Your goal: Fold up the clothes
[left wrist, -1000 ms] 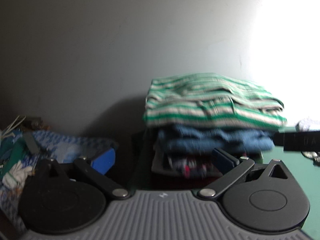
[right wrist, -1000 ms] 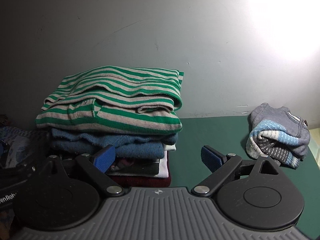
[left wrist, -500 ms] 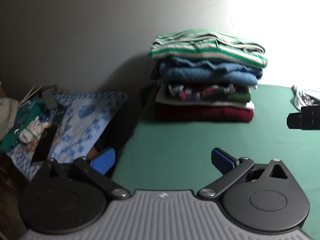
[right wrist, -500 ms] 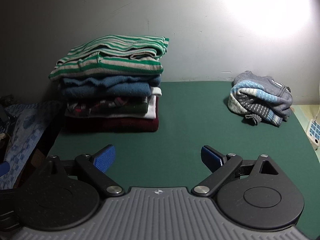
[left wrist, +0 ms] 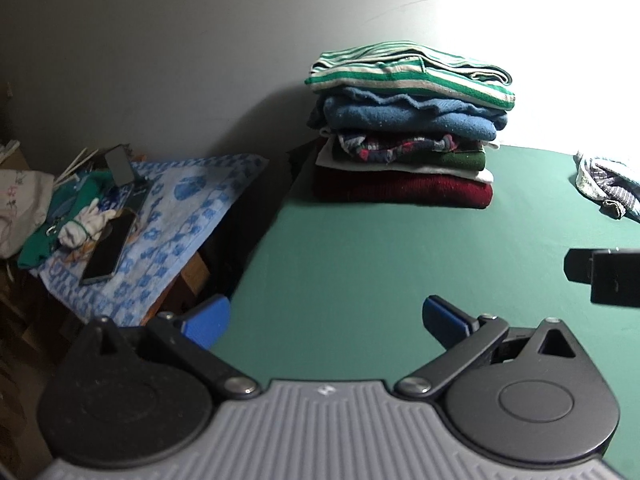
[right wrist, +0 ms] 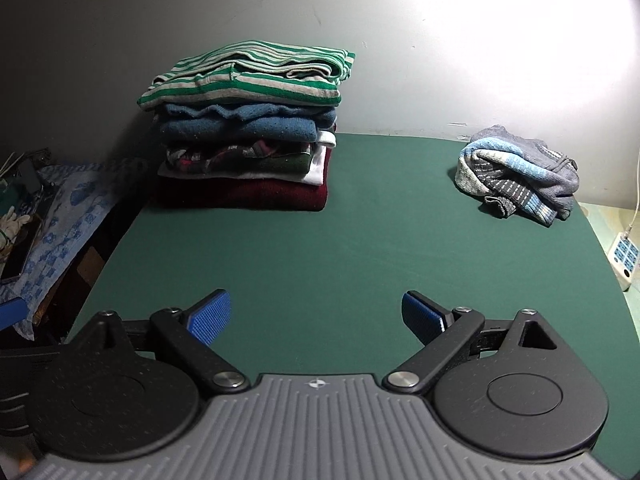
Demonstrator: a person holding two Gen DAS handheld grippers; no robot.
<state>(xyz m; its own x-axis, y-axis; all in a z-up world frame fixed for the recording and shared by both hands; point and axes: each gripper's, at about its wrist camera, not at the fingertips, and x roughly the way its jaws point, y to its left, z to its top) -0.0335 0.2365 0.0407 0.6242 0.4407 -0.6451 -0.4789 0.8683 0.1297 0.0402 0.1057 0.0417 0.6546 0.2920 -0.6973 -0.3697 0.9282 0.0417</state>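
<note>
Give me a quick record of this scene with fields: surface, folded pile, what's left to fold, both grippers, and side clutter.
surface: green table
folded pile: stack at back left, striped green top uppermost
left to fold: crumpled grey-blue sweater, back right
left gripper: open, empty
right gripper: open, empty
side clutter: blue patterned cloth with phone

You face plain grey wall (right wrist: 168, 20), bright light glare washing its upper right (right wrist: 520, 40). Green table surface (right wrist: 340, 248) runs back to wall. At your left, lower side surface under blue patterned cloth (left wrist: 188, 216), phone (left wrist: 108, 254) lying on it. At far right, white power strip (right wrist: 624, 258), cable rising from it.
</note>
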